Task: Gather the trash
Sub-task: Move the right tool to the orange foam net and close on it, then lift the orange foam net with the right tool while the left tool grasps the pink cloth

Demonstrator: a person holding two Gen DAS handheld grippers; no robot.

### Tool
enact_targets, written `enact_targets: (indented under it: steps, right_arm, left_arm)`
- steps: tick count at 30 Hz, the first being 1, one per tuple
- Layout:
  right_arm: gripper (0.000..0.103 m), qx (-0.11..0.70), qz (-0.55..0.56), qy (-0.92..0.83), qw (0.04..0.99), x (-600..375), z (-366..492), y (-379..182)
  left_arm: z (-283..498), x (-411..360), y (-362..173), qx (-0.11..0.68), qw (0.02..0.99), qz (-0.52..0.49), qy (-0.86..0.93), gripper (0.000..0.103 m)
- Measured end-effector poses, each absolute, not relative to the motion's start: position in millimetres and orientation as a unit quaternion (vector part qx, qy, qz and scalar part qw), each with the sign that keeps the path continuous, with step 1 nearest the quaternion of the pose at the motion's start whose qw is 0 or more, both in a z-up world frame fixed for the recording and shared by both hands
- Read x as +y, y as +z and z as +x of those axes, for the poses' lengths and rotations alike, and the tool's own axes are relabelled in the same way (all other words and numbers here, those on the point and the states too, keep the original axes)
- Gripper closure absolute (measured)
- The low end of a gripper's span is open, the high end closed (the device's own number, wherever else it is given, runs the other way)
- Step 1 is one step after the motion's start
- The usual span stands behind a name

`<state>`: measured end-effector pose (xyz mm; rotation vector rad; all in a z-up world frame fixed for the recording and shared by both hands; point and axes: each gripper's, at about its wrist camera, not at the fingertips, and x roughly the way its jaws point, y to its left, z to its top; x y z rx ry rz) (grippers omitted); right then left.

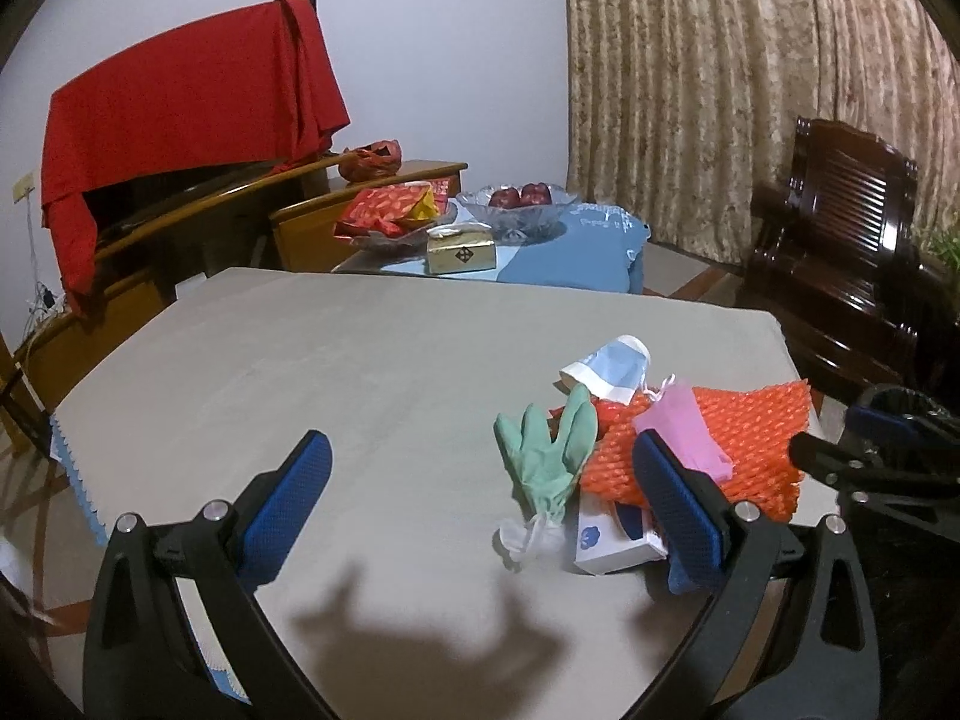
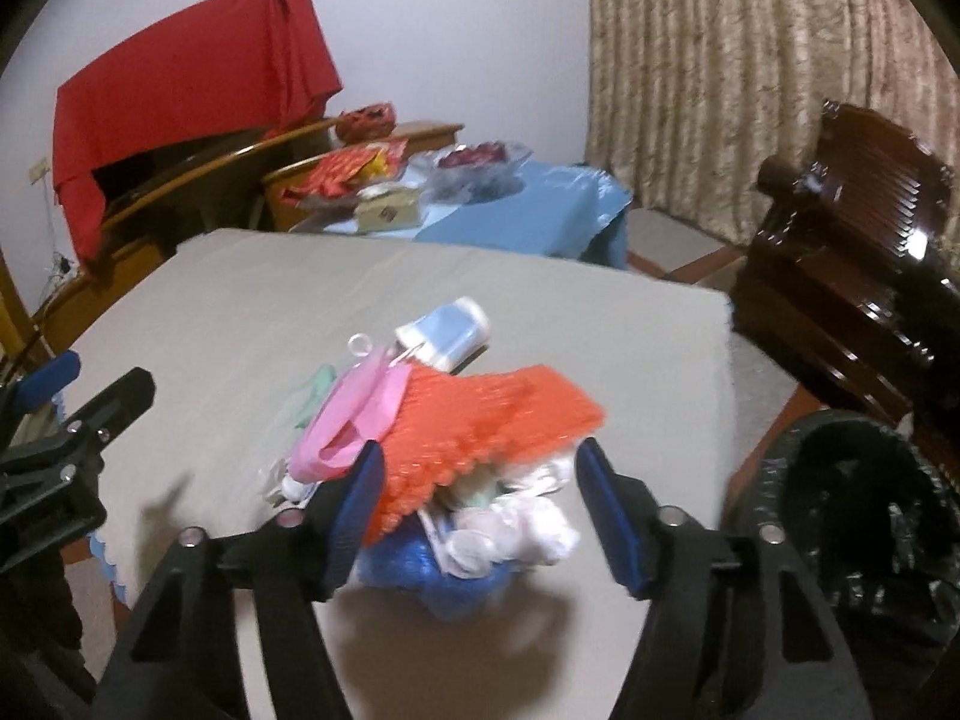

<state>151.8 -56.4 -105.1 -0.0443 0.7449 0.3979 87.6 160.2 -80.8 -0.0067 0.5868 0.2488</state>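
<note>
A pile of trash lies on the beige table: a green glove, an orange foam net, a pink bag, a blue-and-white paper cup and a small white box. My left gripper stands wide open just left of the pile, the glove near its right finger. In the right wrist view my right gripper is open around the near end of the pile, with the orange net, white crumpled paper and a blue bag between its jaws. The right pad stands apart from the pile.
A bin with a black liner stands off the table's right edge. Behind are a low table with a blue cloth, a glass fruit bowl and a gold box. A dark wooden chair is at right.
</note>
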Motion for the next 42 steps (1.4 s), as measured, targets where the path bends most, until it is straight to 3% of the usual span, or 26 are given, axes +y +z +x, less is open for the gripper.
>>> enact_targets:
  steps: [5, 9, 22, 26, 42]
  right_arm:
    - [0.059, 0.379, -0.022, 0.219, 0.899, -46, 161, -118]
    - [0.088, 0.388, -0.009, 0.269, 0.882, -42, 162, -123]
    - [0.089, 0.388, 0.004, 0.267, 0.882, -55, 164, -124]
    - [0.089, 0.389, 0.004, 0.268, 0.882, -60, 163, -124]
    - [0.090, 0.378, 0.017, 0.267, 0.886, -77, 159, -115]
  left_arm:
    - [95, 160, -87, 0.298, 0.948, -0.004, 0.111, 0.014]
    - [104, 156, -92, 0.309, 0.947, -0.010, 0.088, 0.018]
    - [135, 119, -126, 0.343, 0.939, -0.006, 0.013, 0.019]
    - [142, 120, -138, 0.362, 0.932, -0.010, 0.006, 0.032]
    - [142, 150, -144, 0.367, 0.929, -0.009, 0.052, 0.064]
